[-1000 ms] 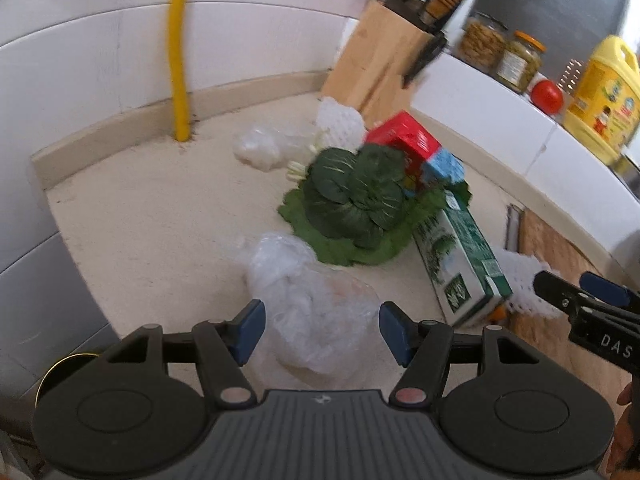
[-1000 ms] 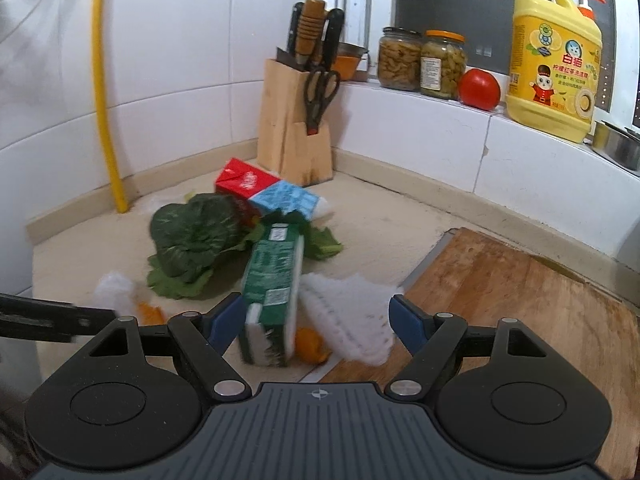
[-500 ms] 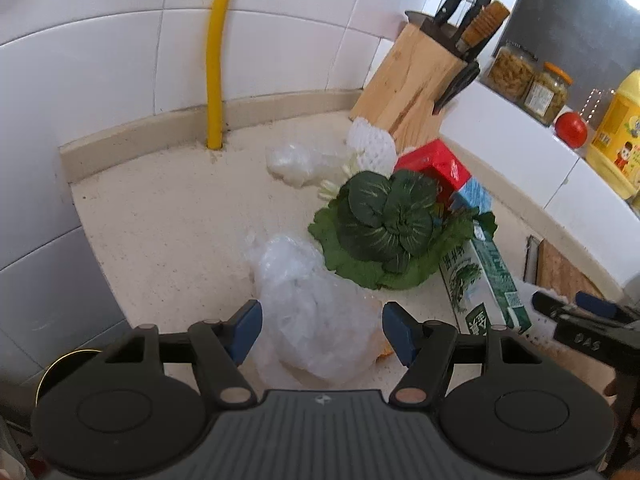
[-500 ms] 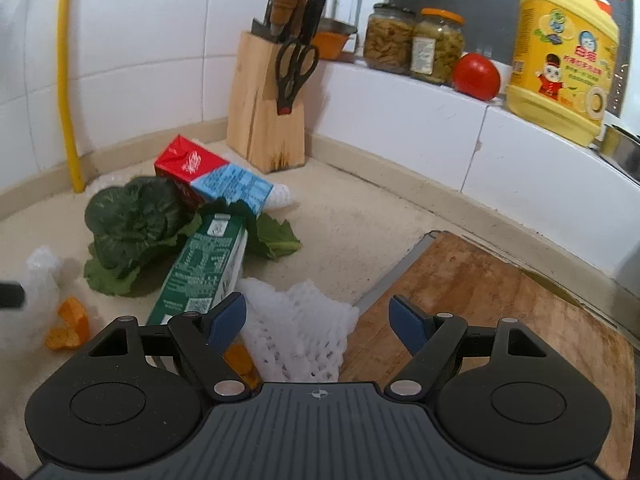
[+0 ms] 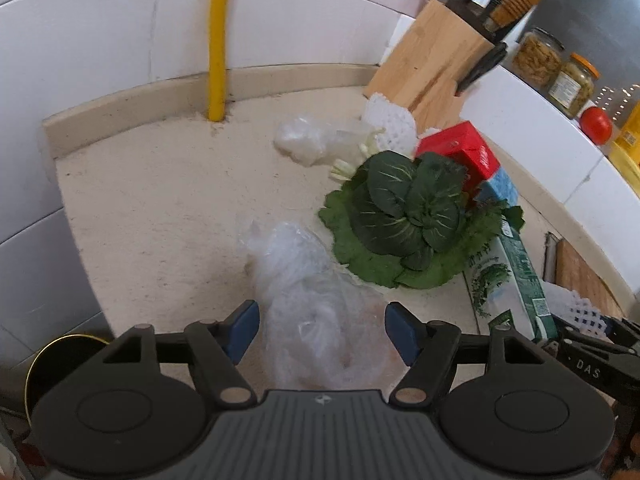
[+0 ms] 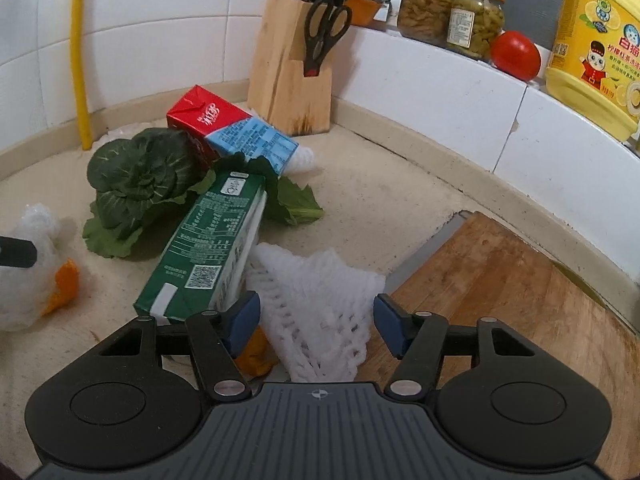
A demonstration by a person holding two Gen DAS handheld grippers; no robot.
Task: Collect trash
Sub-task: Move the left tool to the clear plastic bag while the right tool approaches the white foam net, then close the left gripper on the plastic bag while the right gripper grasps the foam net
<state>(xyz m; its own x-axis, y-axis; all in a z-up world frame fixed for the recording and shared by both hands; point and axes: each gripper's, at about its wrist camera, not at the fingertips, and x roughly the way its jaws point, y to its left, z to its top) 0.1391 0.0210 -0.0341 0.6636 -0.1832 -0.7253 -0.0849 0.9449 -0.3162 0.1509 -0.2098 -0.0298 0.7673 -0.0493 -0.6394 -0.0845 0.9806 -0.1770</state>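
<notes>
A crumpled clear plastic bag (image 5: 304, 280) lies on the counter between the jaws of my left gripper (image 5: 322, 330). Those jaws are opening and the pads stand just off the bag. My right gripper (image 6: 316, 322) straddles a white foam net (image 6: 316, 288) at the cutting board's edge. Its jaws are closing, with the pads close to the net's sides. Further trash: a green carton (image 6: 212, 248), a red and blue carton (image 6: 224, 128), leafy greens (image 6: 140, 176), orange peel (image 6: 64, 284), a second bag (image 5: 304, 140) and a second foam net (image 5: 390, 120).
A wooden knife block (image 6: 292, 80) stands in the corner and a wooden cutting board (image 6: 500, 280) lies to the right. Jars (image 6: 452, 12), a tomato (image 6: 514, 54) and a yellow bottle (image 6: 592, 40) sit on the ledge. A yellow pipe (image 5: 218, 40) runs up the wall.
My right gripper has shifted right from the green carton to the foam net and its jaws have narrowed. The left gripper has rolled and come closer over the plastic bag, its jaws slightly wider.
</notes>
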